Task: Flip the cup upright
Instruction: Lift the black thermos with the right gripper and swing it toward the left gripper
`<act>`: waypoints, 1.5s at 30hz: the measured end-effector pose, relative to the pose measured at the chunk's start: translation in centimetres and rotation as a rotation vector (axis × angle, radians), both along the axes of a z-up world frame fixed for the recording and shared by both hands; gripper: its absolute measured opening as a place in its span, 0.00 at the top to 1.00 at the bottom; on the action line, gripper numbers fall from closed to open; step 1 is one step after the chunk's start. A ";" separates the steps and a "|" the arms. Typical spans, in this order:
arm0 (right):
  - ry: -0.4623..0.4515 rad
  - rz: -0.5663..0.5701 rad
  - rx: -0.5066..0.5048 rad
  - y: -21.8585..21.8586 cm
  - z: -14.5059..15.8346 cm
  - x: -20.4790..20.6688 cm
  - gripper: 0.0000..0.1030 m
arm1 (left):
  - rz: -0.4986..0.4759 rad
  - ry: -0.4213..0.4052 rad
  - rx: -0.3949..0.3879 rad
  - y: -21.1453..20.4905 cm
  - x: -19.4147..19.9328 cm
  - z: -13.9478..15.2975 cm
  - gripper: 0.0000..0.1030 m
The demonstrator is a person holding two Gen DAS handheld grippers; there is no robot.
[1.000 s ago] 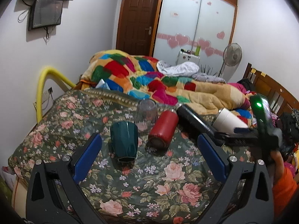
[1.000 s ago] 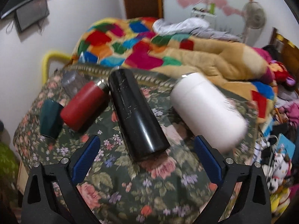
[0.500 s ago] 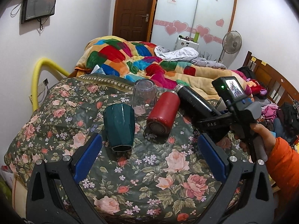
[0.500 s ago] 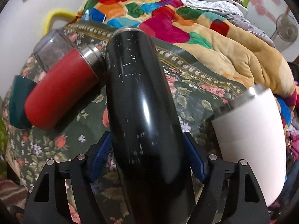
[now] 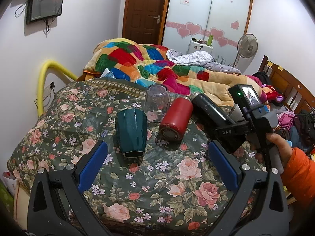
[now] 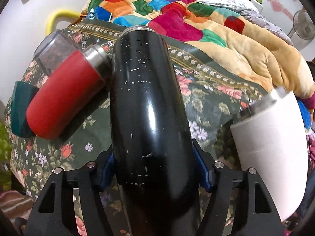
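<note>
Several cups lie on a floral cloth. A black flask (image 6: 151, 118) lies on its side between my right gripper's blue pads (image 6: 107, 172), which are shut on its lower body; it also shows in the left wrist view (image 5: 208, 108). My right gripper (image 6: 155, 175) shows in the left wrist view (image 5: 232, 131) too. A red flask (image 5: 176, 121) lies on its side beside it. A green cup (image 5: 132, 132) and a clear glass (image 5: 157, 102) stand mouth down. A white cup (image 6: 271, 145) lies at the right. My left gripper (image 5: 157, 169) is open, short of the green cup.
A colourful quilt (image 5: 157, 68) is heaped behind the floral cloth (image 5: 157, 186). A yellow rail (image 5: 45, 78) curves at the left by the wall. A wooden headboard (image 5: 285, 82) and piled clothes are at the right.
My right gripper moved forward around the black flask and closed on it. My left gripper drew slightly closer to the green cup.
</note>
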State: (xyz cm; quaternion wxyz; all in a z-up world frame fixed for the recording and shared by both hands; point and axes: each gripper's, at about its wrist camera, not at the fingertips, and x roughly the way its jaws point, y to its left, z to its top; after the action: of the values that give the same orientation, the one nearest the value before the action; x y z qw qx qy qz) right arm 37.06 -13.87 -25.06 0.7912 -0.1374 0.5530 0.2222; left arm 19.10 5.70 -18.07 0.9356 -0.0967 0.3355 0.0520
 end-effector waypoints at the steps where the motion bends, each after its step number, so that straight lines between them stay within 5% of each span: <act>1: 0.006 -0.008 0.008 -0.2 0.1 -0.3 0.37 | 0.000 -0.004 0.003 -0.1 -0.2 0.2 0.00; 24: -0.183 0.072 0.122 -2.5 9.3 -12.5 0.37 | -0.014 -0.106 0.033 -2.9 -6.0 5.3 0.00; 32: -0.136 0.152 0.141 -1.0 7.4 -16.2 0.37 | -0.005 -0.099 0.038 -2.7 -7.1 5.2 0.00; 45: 0.017 0.215 0.039 3.5 -1.2 -16.0 0.37 | 0.019 -0.018 0.031 -1.6 -6.5 2.6 0.00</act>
State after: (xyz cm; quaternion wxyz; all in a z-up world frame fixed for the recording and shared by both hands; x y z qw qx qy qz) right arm 21.05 -10.42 -26.22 0.7607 -0.1787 0.5372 0.3176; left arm 12.62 4.07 -15.47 0.9395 -0.0859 0.3251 0.0651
